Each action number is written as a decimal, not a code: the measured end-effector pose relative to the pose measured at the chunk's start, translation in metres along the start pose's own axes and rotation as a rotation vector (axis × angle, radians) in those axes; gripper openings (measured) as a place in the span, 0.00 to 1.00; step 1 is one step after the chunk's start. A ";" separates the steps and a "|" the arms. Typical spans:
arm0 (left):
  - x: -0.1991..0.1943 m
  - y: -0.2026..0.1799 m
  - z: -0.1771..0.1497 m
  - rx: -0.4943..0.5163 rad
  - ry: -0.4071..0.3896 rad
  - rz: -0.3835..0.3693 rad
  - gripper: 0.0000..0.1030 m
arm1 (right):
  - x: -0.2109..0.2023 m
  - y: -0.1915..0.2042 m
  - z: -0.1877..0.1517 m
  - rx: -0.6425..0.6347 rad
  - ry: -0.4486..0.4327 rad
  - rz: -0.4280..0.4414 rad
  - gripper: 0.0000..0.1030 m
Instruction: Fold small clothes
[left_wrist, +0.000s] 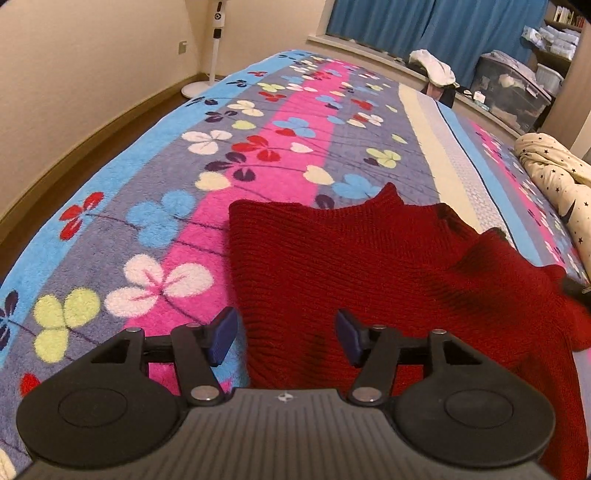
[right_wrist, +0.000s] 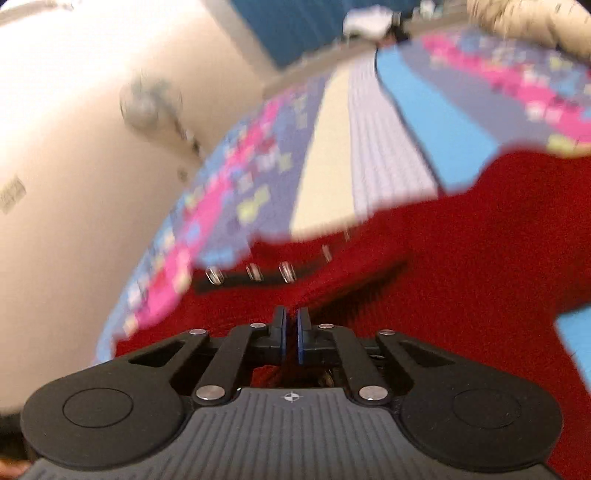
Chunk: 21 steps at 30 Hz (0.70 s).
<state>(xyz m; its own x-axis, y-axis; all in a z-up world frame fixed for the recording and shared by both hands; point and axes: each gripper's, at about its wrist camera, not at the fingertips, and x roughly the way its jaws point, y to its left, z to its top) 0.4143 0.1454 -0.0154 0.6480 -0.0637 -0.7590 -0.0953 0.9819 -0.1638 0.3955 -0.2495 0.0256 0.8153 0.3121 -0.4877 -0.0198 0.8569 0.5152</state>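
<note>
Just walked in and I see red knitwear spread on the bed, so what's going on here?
A person with a handheld tool in each hand is folding a red knitted sweater on a flowery blanket. The right tool is shut, pinching a fold of the sweater; that view is blurred. The left tool is open above the sweater's near left edge, holding nothing. The sweater lies mostly flat, with no finished fold visible yet.

Two wrist cameras, both close above the red knitted sweater (left_wrist: 388, 266) on the bed.
The left looks sharply down its length toward the blue curtains (left_wrist: 436, 18); the blurred right view tilts toward the same curtains, sharing sweater and floral blanket (right_wrist: 229, 177).
</note>
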 end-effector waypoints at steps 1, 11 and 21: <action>0.001 0.000 0.000 -0.001 -0.001 0.004 0.62 | -0.010 0.005 0.003 -0.006 -0.026 -0.015 0.00; 0.005 0.001 0.009 -0.021 -0.021 -0.001 0.62 | 0.023 -0.057 -0.004 0.244 0.123 -0.081 0.39; 0.034 0.020 0.019 -0.090 -0.032 0.033 0.62 | 0.058 -0.066 -0.002 0.188 0.099 -0.055 0.11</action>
<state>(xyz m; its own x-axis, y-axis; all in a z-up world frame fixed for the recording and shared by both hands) 0.4489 0.1661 -0.0319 0.6668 -0.0240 -0.7448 -0.1839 0.9633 -0.1957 0.4430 -0.2873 -0.0377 0.7509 0.3142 -0.5809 0.1387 0.7849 0.6038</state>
